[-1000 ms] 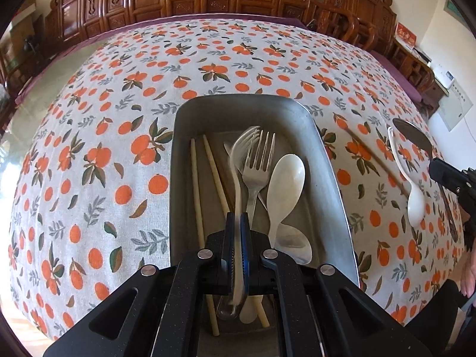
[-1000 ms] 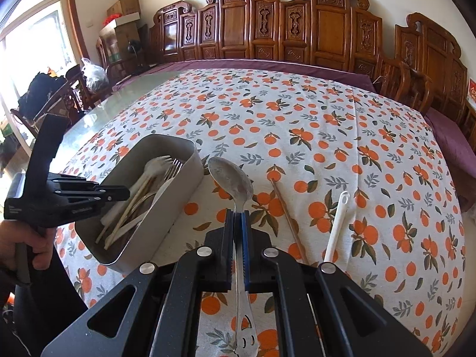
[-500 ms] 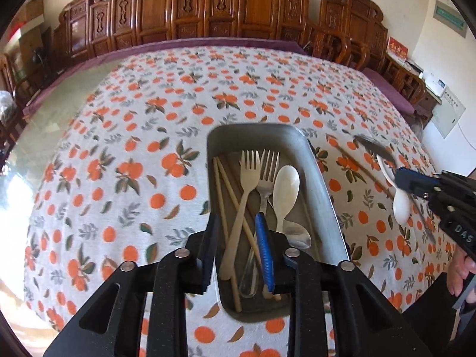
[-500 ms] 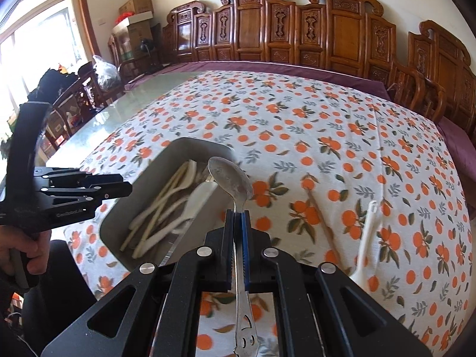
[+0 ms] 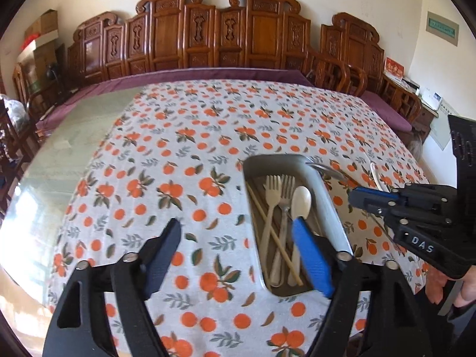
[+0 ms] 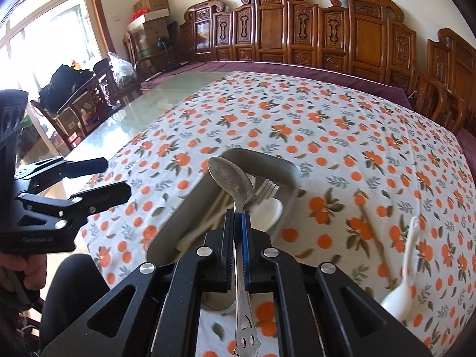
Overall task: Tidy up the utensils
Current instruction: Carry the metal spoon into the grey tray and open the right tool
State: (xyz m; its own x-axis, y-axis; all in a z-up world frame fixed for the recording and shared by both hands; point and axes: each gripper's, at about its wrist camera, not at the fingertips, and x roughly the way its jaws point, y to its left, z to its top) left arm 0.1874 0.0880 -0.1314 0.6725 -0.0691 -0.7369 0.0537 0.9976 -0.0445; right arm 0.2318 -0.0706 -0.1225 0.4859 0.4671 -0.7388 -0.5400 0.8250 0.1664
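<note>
A metal tray (image 5: pixel 329 200) on the orange-print tablecloth holds forks (image 5: pixel 273 185), a white spoon (image 5: pixel 301 198) and chopsticks (image 5: pixel 269 220). My left gripper (image 5: pixel 238 238) is open and empty, above the tray's near left side. My right gripper (image 6: pixel 237 218) is shut on a metal spoon (image 6: pixel 232 180) and holds it over the tray (image 6: pixel 293 175); it also shows in the left wrist view (image 5: pixel 369 197). A white spoon (image 6: pixel 401 285) and a chopstick (image 6: pixel 373 238) lie on the cloth right of the tray.
Carved wooden chairs (image 5: pixel 226 41) line the far side of the table. Bare glass tabletop (image 5: pixel 77 136) lies left of the cloth. Boxes and bags (image 6: pixel 148 15) stand by the window at left.
My left gripper let go of the white fork in the tray, opened wide and pulled back to the left. My right gripper carried the metal spoon leftward over the tray.
</note>
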